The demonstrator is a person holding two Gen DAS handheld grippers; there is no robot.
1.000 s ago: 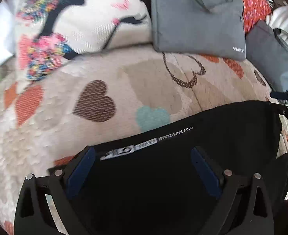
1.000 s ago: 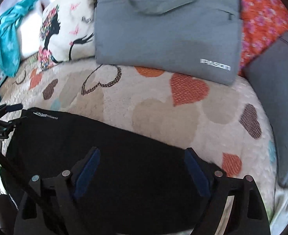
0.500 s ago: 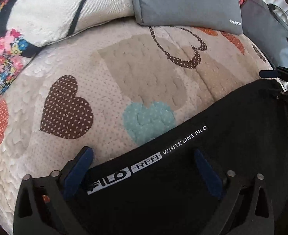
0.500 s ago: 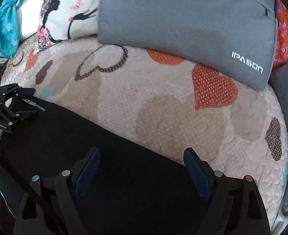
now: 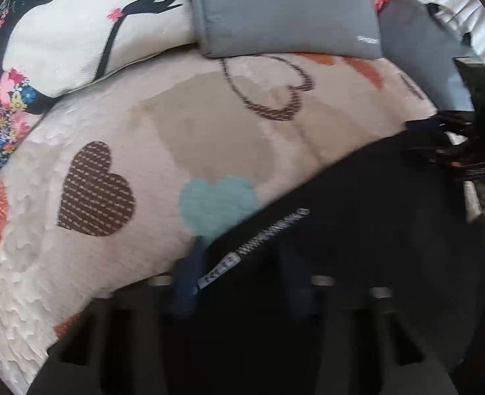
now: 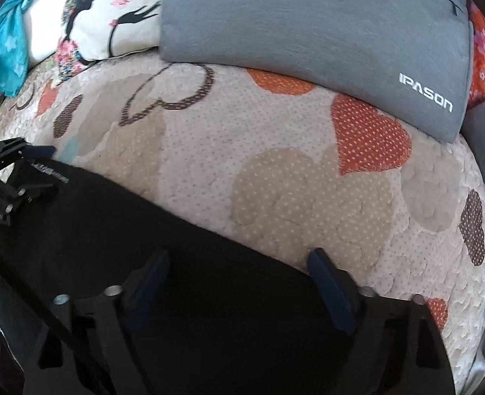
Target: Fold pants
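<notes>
Left wrist view: my left tool [image 5: 242, 279] is closing on the printed far edge of the black pants [image 5: 357, 230], spread on the heart-patterned bed cover [image 5: 127, 131], to lift that corner. Right wrist view: my right tool [image 6: 239, 276] straddles the same edge, jaws apart but closing.
</notes>
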